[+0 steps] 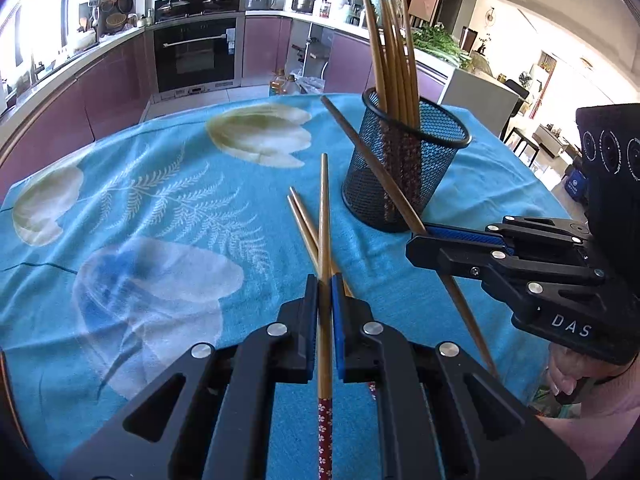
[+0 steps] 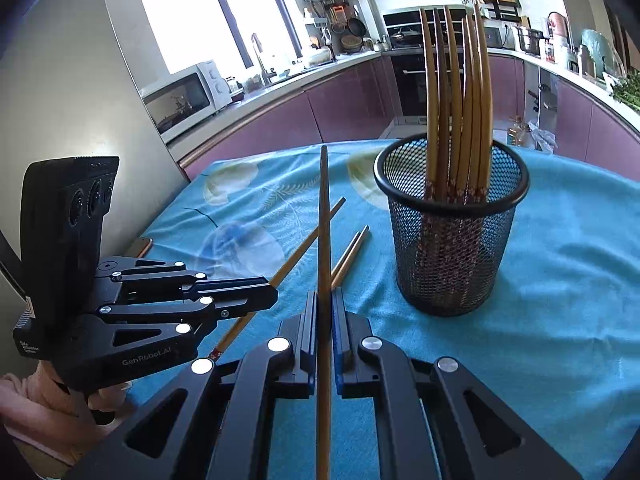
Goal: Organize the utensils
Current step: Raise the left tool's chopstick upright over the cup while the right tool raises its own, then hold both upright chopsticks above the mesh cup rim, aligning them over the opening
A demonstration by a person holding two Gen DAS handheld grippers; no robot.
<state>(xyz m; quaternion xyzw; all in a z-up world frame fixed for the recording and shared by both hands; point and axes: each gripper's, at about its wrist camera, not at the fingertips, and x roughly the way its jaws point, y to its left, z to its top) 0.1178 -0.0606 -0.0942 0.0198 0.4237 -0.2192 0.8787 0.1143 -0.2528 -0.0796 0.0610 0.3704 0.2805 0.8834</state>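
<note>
A black mesh cup holding several wooden chopsticks stands on the blue tablecloth; it also shows in the right wrist view. My left gripper is shut on a chopstick with a red patterned end, held above the cloth. My right gripper is shut on another chopstick, which points up toward the cup's left side. The right gripper also shows in the left wrist view, just right of the cup's base. Two chopsticks lie on the cloth under the left gripper.
A kitchen counter with purple cabinets and an oven runs behind the table. A microwave sits on the counter at left. The left gripper's body is low at left in the right wrist view.
</note>
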